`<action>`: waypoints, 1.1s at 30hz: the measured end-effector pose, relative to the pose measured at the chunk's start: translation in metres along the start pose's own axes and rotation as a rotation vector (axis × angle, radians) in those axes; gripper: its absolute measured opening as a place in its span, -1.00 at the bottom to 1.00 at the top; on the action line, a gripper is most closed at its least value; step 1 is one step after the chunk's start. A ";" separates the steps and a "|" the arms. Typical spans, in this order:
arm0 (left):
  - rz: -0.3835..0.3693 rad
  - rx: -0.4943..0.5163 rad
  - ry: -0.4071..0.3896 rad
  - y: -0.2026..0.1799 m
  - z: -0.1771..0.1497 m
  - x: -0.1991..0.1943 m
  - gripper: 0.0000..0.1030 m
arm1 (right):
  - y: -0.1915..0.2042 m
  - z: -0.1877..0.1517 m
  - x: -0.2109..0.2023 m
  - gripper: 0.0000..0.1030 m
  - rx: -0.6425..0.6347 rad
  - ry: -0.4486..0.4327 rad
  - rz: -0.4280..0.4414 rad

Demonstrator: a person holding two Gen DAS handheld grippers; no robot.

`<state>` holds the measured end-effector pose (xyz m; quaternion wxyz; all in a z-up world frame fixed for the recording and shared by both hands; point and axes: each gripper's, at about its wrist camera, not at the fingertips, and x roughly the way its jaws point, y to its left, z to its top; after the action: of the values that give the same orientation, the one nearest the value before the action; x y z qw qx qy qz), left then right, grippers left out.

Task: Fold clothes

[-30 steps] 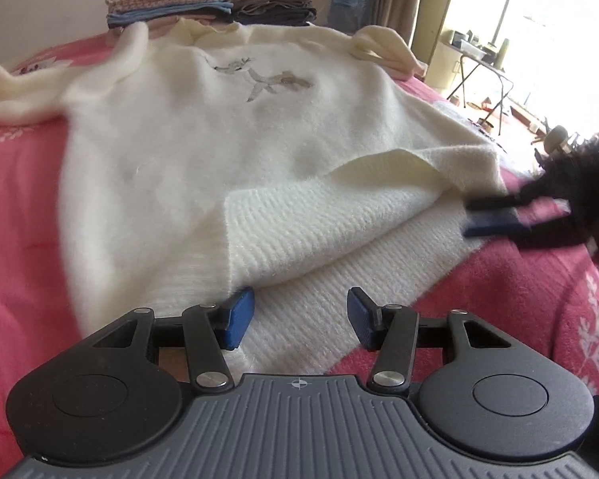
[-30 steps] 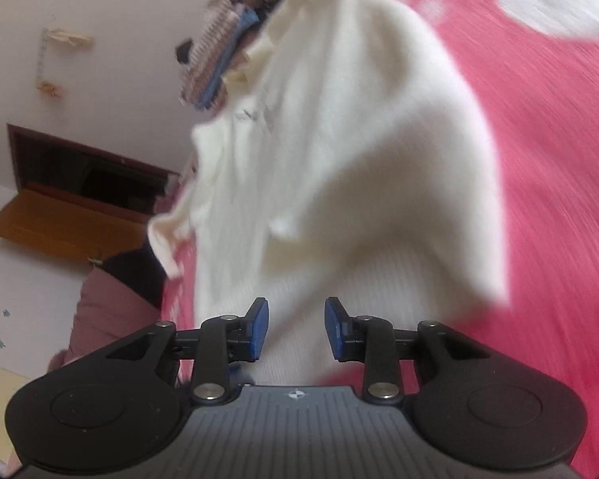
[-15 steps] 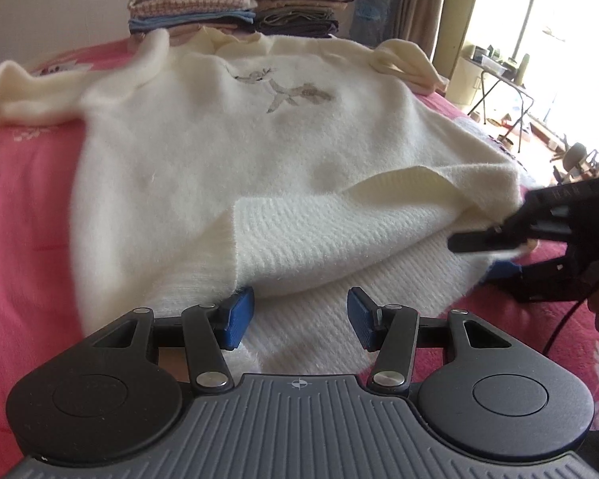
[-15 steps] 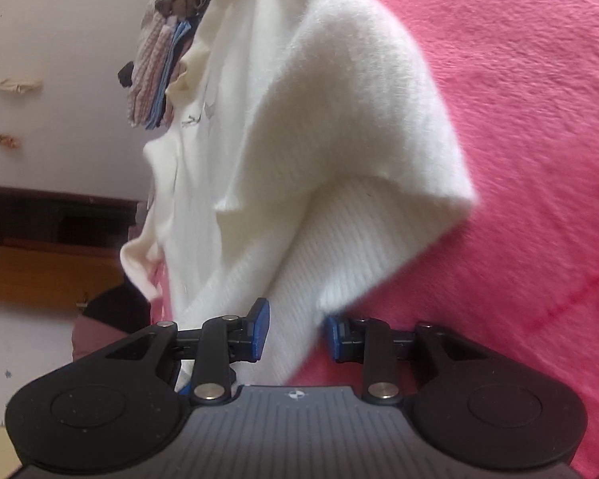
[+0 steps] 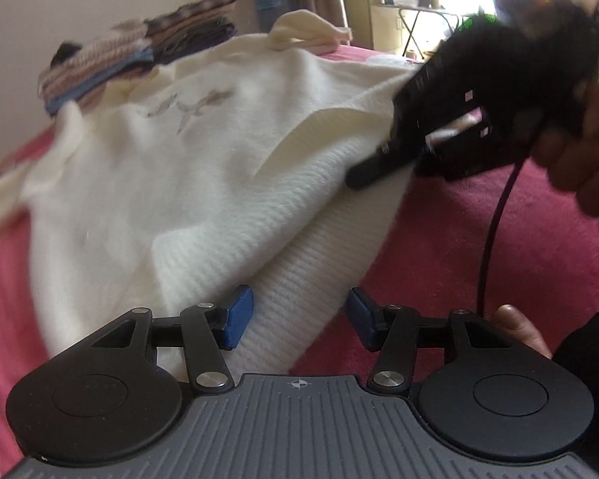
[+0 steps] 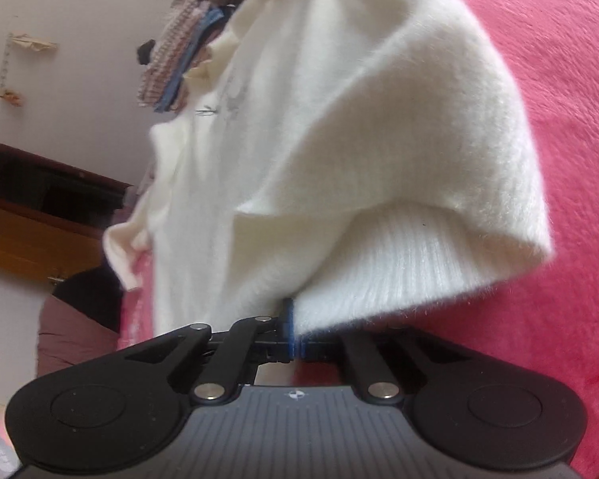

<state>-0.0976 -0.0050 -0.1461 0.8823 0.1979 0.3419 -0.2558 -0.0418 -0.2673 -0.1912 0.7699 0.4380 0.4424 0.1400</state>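
Nearest the left wrist camera, the left gripper (image 5: 299, 315) stands about half open, its blue pads (image 5: 239, 316) apart with the ribbed hem of a cream sweater (image 5: 187, 167) lying between them — the pads do not press on the knit, so nothing is gripped there. Part of a hand shows at the right edge just beside this gripper.

Near the right wrist camera, the right gripper (image 6: 295, 343) has its jaws brought together, pinching the ribbed hem's corner, which rises from the closed pads in a lifted fold. From the left wrist view the same tool (image 5: 379, 167) appears at the right, blurred, its black fingers laid on the hem's right side, a dark cable hanging below it and the hand (image 5: 587, 159) that grips it further right.

The sweater lies spread front-up on a pink bedspread (image 5: 499, 247), its hem near, its neck far; a small grey embroidered motif (image 5: 191, 107) sits on the chest. One sleeve trails off to the left, the other is bunched at the far right.

Beyond the neck, against a pale wall — a stack of folded clothes (image 5: 131, 56). Far right, a bright window and a folding table.
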 end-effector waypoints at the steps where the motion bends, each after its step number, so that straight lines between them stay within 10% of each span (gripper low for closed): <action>1: 0.009 0.013 -0.006 -0.002 0.000 0.001 0.04 | 0.002 0.000 -0.002 -0.95 0.000 -0.001 0.014; 13: 0.055 0.101 -0.042 -0.014 0.009 0.006 0.35 | -0.006 0.010 -0.011 -0.95 0.265 -0.034 0.207; 20: 0.135 0.097 -0.041 -0.009 0.015 0.018 0.08 | 0.003 0.006 -0.017 -0.95 0.178 -0.002 0.207; 24: 0.129 0.138 -0.041 -0.006 0.020 0.024 -0.44 | 0.022 0.003 -0.027 -0.93 -0.101 0.015 0.066; 33: 0.142 0.168 -0.046 -0.005 0.019 0.025 -0.73 | 0.089 -0.056 -0.043 -0.89 -1.047 0.086 -0.191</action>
<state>-0.0749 -0.0265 -0.1519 0.8861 0.2891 0.2841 -0.2247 -0.0957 -0.2110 -0.1083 0.8761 -0.0530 0.3823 0.2891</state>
